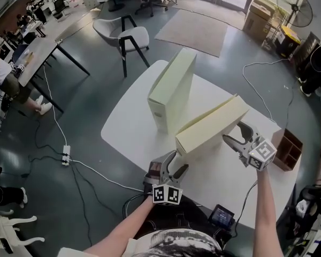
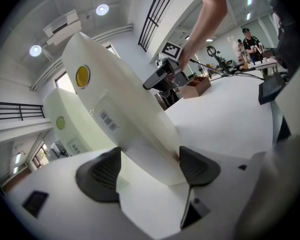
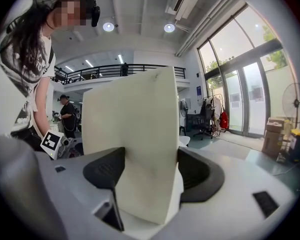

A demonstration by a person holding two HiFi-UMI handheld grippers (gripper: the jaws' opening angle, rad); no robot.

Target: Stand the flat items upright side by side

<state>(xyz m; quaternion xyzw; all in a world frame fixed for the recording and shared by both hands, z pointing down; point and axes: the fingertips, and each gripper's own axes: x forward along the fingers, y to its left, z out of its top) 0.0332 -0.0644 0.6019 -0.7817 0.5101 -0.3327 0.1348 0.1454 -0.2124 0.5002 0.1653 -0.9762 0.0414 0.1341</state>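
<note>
Quick progress check: you're roughly halfway, going by what's on the table (image 1: 129,123).

Past your left fingertips and a bit further out, the standing box file (image 1: 171,87) is already upright on its narrow edge. That one looks done.

Your left gripper (image 1: 174,164) is clamped on the near corner of the tilted box file (image 1: 211,126). In the left gripper view the corner sits right between the pads (image 2: 197,166), with both of them against it. The box leans away up and to the left from there, with its yellow spine dot up high.

That second box file stretches from your left fingers across to your right ones, and it's clearly slanted rather than square to the table. I can't tell whether its bottom edge is resting on the table or hanging just above it. Its near end sits close to the foot of the standing one, but the two aren't parallel yet.

Your right gripper (image 1: 238,135) has the far end. In the right gripper view the jaws are spread wide but pressed onto both faces of the box, so it's a proper grip.

What's left, I'd say: tip this one up onto its edge, line it up beside the first one, then let go. I don't see any other flat items waiting on the table.
</note>
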